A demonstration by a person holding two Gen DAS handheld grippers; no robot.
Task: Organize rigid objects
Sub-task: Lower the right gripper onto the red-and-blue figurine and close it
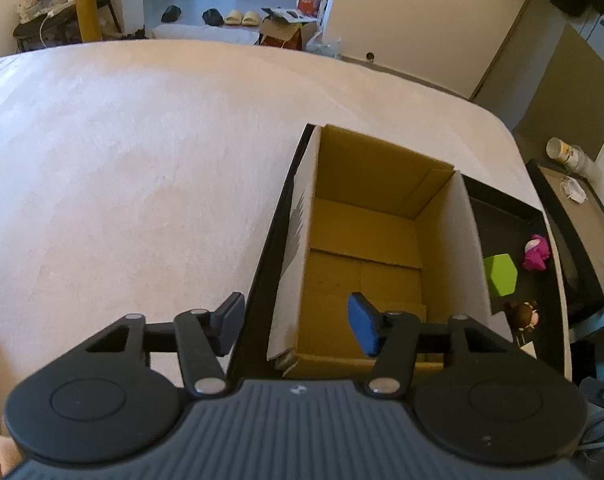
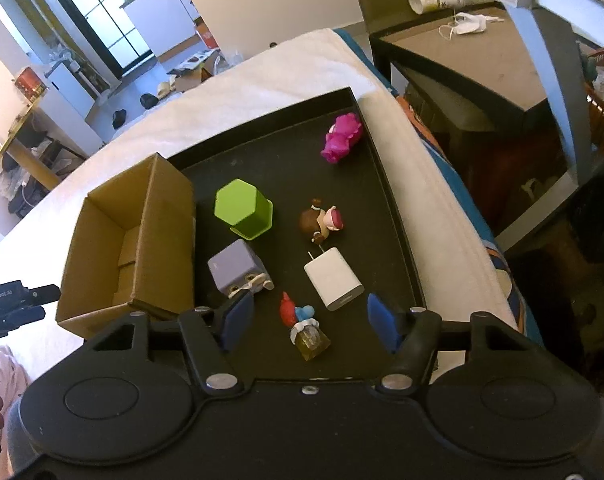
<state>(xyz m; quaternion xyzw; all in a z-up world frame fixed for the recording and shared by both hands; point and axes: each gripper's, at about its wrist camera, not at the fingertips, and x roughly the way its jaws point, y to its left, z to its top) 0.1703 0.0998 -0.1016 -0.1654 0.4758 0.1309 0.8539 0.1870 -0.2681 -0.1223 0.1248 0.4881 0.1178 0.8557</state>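
A person's right gripper hangs over a shallow black tray on a white, coarse-woven bed, its blue-padded jaws part open and holding nothing. Between the jaws lies a small red-and-blue figure on an amber, translucent block. Just beyond the jaws rests a smooth white charger block with rounded corners, its prongs pointing away; off the left jaw tip sits a matte lilac cube with small metal-ringed fittings on its near face. Farther out stand a glossy lime-green hexagonal container and a brown-haired toy figure lying on its side, and at the tray's far corner a bright magenta, ruffled toy. Left of the jaws, an open corrugated cardboard box stands on the tray, its flaps folded flat inside.

The left gripper is poised at the near left wall of the same box, jaws part open and empty: the right pad hangs over the box's bare interior, the left one outside it above the tray's rim. Beyond stretches the bed
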